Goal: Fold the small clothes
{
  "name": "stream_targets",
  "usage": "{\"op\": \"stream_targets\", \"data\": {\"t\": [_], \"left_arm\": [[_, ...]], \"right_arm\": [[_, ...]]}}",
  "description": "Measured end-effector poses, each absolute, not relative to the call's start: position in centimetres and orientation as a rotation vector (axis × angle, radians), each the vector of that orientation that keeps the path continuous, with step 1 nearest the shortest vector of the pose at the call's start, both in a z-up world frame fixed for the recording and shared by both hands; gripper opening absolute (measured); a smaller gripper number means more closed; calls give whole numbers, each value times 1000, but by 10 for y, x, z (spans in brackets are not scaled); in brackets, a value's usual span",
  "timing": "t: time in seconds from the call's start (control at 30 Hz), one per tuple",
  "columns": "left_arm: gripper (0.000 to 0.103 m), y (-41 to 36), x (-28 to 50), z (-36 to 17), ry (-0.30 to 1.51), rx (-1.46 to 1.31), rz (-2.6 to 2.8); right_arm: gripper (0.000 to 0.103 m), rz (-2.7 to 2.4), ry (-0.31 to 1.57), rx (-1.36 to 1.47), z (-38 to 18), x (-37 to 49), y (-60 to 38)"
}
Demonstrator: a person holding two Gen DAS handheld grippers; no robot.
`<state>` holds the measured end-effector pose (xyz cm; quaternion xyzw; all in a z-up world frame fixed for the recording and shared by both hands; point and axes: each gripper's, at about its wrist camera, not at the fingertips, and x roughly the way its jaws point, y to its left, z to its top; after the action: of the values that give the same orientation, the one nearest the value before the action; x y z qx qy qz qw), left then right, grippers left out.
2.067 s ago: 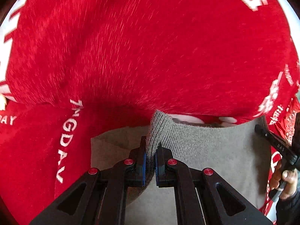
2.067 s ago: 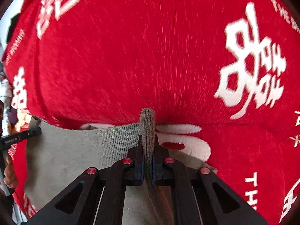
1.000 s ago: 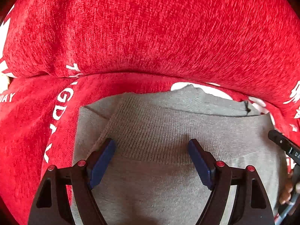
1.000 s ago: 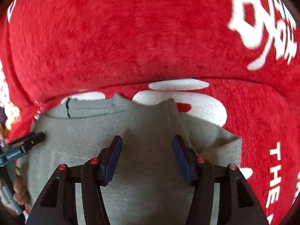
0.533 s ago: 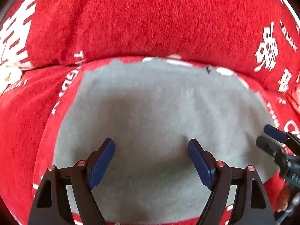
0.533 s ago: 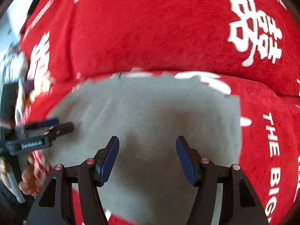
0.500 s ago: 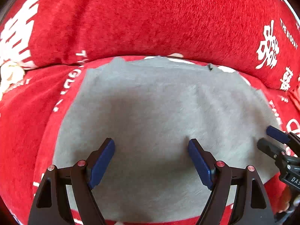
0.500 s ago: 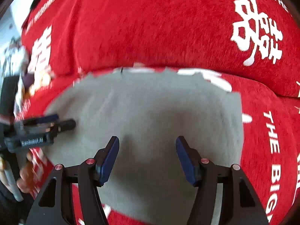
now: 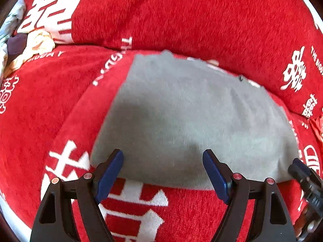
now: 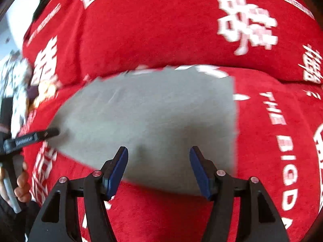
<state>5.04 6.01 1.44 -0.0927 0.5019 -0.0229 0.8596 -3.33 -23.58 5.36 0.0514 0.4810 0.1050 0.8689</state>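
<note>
At the far left of the left wrist view a small heap of loose clothes point(image 9: 24, 42), pale and dark, sits on the red cover point(image 9: 50, 100) where seat meets backrest; the cover carries white characters and lettering across both cushions. Toward the middle lies the grey knit garment point(image 9: 191, 117), folded into a flat, roughly rectangular shape on the seat, its far edge close under the backrest and its near edge just ahead of the fingertips. The left gripper point(image 9: 162, 171) hangs above that near edge with its blue-padded jaws spread wide and nothing between them; at the right margin of this view the tip of the other tool shows beside the garment's corner.

In the right wrist view the left gripper's black finger reaches in from the left edge, near the garment's left corner, with the person's hand point(image 10: 20, 183) below it; the same grey garment point(image 10: 157, 117) fills the centre, blurred; the right gripper point(image 10: 159, 169) hovers over its near edge, jaws parted and empty.
</note>
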Motion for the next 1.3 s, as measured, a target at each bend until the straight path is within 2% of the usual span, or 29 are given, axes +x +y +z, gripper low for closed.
{"op": "stream_targets", "data": {"t": [0.1,0.27,0.4,0.6,0.67,0.9,0.93,0.97,1.0,1.03,1.07,1.17,1.3], "left_arm": [[82,72,44,9,1043,-193,-43],[82,115,22,25,993,-287,-37],[82,155,23,11,1023,-467,-40],[82,141,44,-4,1033,-522,-145],[103,132,53,-5,1029,-552,-209],[102,134,60,-9,927,-749,-322],[87,137,59,-11,901,-780,-336],[58,140,60,-14,897,-801,-352],[46,140,63,-22,917,-834,-381],[27,140,66,-28,939,-855,-393],[12,139,69,-35,953,-857,-387],[12,144,70,-34,929,-892,-389],[12,134,68,-19,910,-787,-327]], "right_arm": [[67,188,1013,131,39,-39,-248],[67,136,988,223,51,-58,-298],[71,70,959,214,65,-65,-313],[71,149,942,171,79,-60,-276],[71,182,948,141,80,-56,-259],[71,260,984,93,85,-28,-216],[71,269,992,81,86,-20,-208],[71,282,1004,65,87,-9,-198],[71,291,1013,54,88,0,-190],[71,302,1022,45,89,10,-180],[71,322,1033,33,90,24,-166],[71,364,1079,-1,89,64,-127],[71,393,1172,29,81,122,-75]]}}
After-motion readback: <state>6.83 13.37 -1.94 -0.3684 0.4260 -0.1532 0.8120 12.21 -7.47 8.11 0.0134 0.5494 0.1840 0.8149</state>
